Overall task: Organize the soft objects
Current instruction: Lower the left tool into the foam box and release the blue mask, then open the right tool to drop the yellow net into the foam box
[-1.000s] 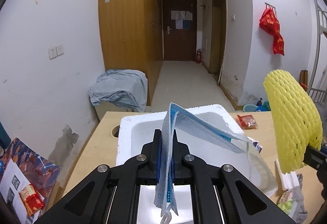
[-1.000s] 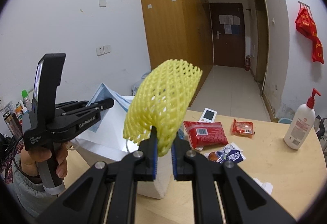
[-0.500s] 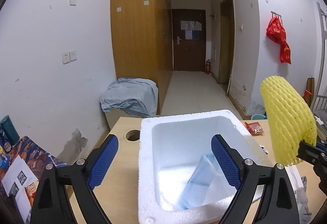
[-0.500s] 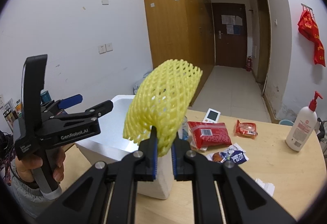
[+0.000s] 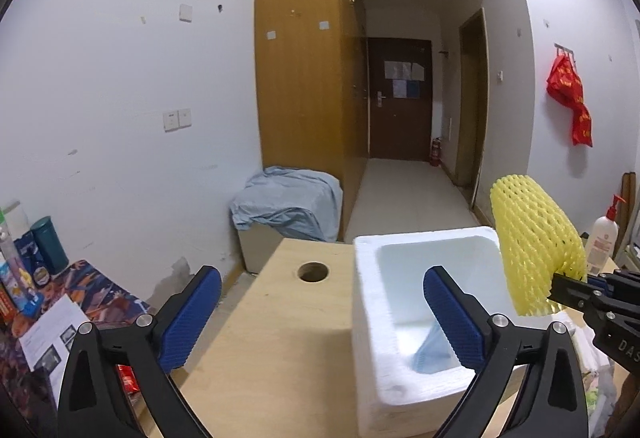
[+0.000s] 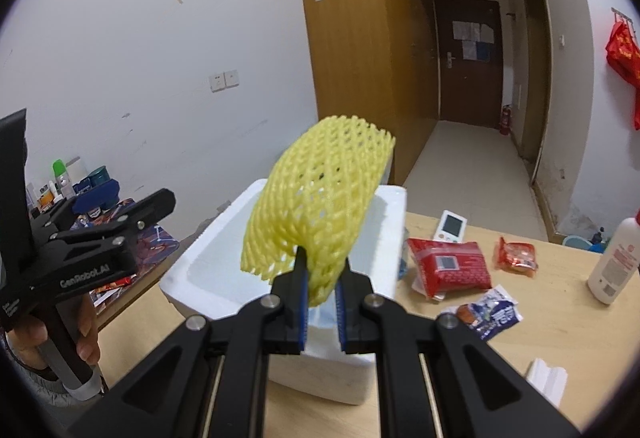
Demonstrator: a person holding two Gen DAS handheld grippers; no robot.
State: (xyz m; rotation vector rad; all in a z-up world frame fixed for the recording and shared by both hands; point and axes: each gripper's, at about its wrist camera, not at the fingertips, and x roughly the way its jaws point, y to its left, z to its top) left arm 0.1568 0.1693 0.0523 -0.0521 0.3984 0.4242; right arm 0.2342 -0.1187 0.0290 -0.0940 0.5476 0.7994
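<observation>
We hold our left gripper (image 5: pixel 322 312) with its blue pads spread wide and nothing between them, over the near left part of the wooden table (image 5: pixel 280 322), just left of the white foam box (image 5: pixel 370 318). Inside the box a light blue face mask (image 5: pixel 434 352) lies against the near right inner wall, partly hidden behind our right-hand pad. A round hole (image 5: pixel 313 272) is cut in the tabletop left of the box's far corner.

Our right gripper (image 6: pixel 322 302) is clamped on the lower edge of a yellow foam fruit net (image 6: pixel 316 206), which stands up from the pads and curves over above the open box (image 6: pixel 188 270). In the left wrist view the same net (image 5: pixel 534 246) sits above the box's right rim.

To the right of the box on the table lie a red snack packet (image 6: pixel 448 266), a smaller orange-red packet (image 6: pixel 516 254), a blue and white wrapper (image 6: pixel 490 312), and a small white device with a screen (image 6: pixel 452 226) farther back. A white pump bottle (image 6: pixel 612 262) stands near the right edge, and a white folded tissue (image 6: pixel 546 380) lies near us.
</observation>
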